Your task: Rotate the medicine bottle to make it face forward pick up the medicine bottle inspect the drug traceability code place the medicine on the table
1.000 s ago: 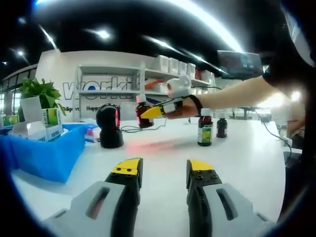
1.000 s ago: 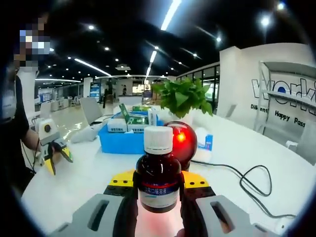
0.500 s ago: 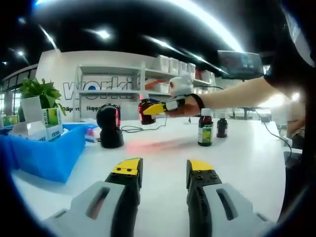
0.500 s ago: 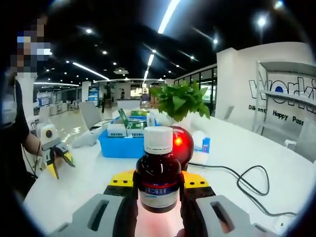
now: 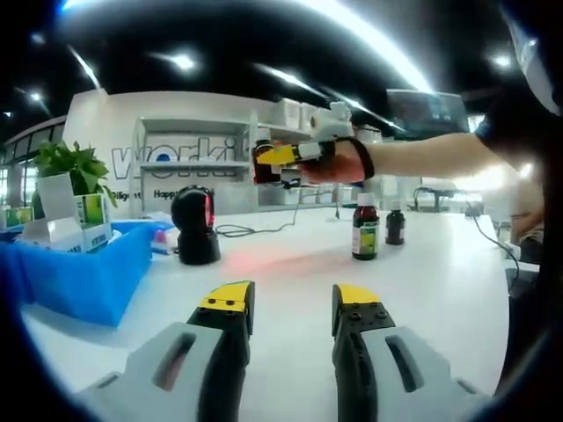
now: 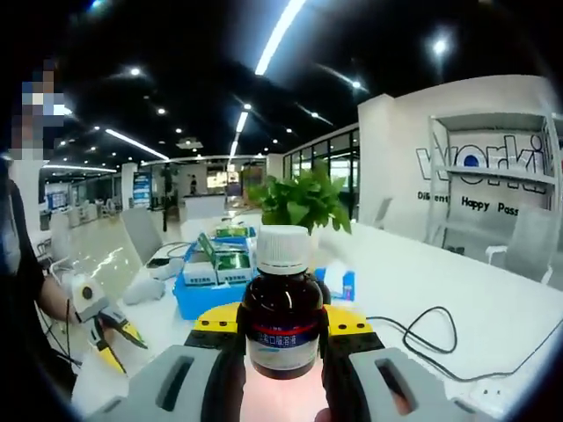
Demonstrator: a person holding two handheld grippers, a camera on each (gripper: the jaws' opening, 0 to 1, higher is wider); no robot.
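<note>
My right jaws [image 6: 281, 338] clamp the medicine bottle [image 6: 281, 308] upright for inspection; my left jaws [image 5: 291, 308] rest apart, empty, above the surface [image 5: 422, 281].

We recorded a dark ceiling with long strip lights [image 6: 280, 33] and spot lamps; a white lettered wall [image 5: 106, 132] with a shelf unit [image 5: 189, 163]; tall glazed windows [image 6: 339, 154]; a white table [image 5: 440, 281].
</note>
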